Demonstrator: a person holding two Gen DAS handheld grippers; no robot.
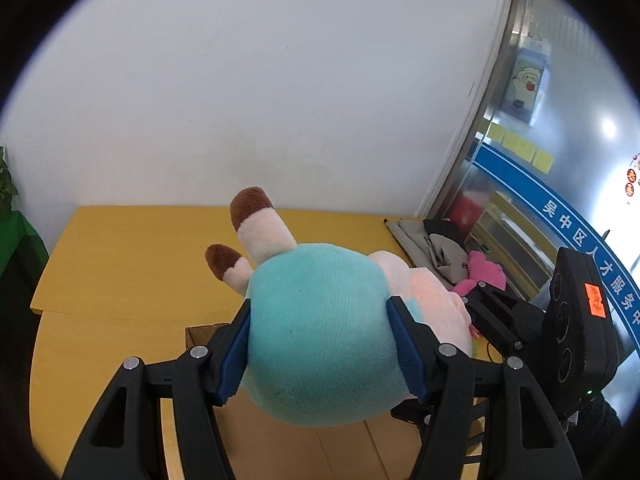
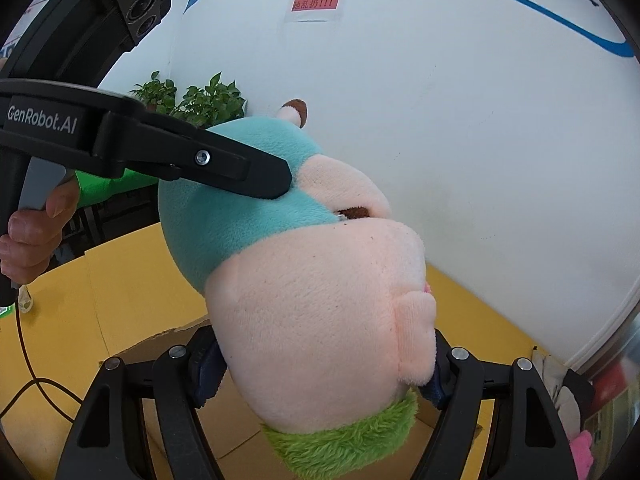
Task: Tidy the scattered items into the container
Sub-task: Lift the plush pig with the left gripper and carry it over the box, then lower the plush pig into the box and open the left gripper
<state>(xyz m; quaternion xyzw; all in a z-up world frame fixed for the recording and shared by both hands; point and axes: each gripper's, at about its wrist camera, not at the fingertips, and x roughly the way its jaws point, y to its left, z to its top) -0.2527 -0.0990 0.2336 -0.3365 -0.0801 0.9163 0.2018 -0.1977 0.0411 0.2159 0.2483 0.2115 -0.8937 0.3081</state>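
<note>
Teal-bodied plush pig [image 1: 320, 332] held aloft over the yellow table [image 1: 132, 248] and a cardboard box [image 1: 200, 334]. Pinched on its teal belly by the left gripper [image 1: 320, 356], blue pads [image 1: 234, 356] sunk into the fabric. Clamped at its pink head by the right gripper [image 2: 324, 368], green tuft [image 2: 344, 436] underneath.

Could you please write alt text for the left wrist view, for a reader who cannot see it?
The left gripper has its jaws closed on the teal body of a plush toy, held above a yellow table. The toy's brown-tipped legs point towards a white wall. The right gripper reaches in from the right, against the toy's pink head.
</note>
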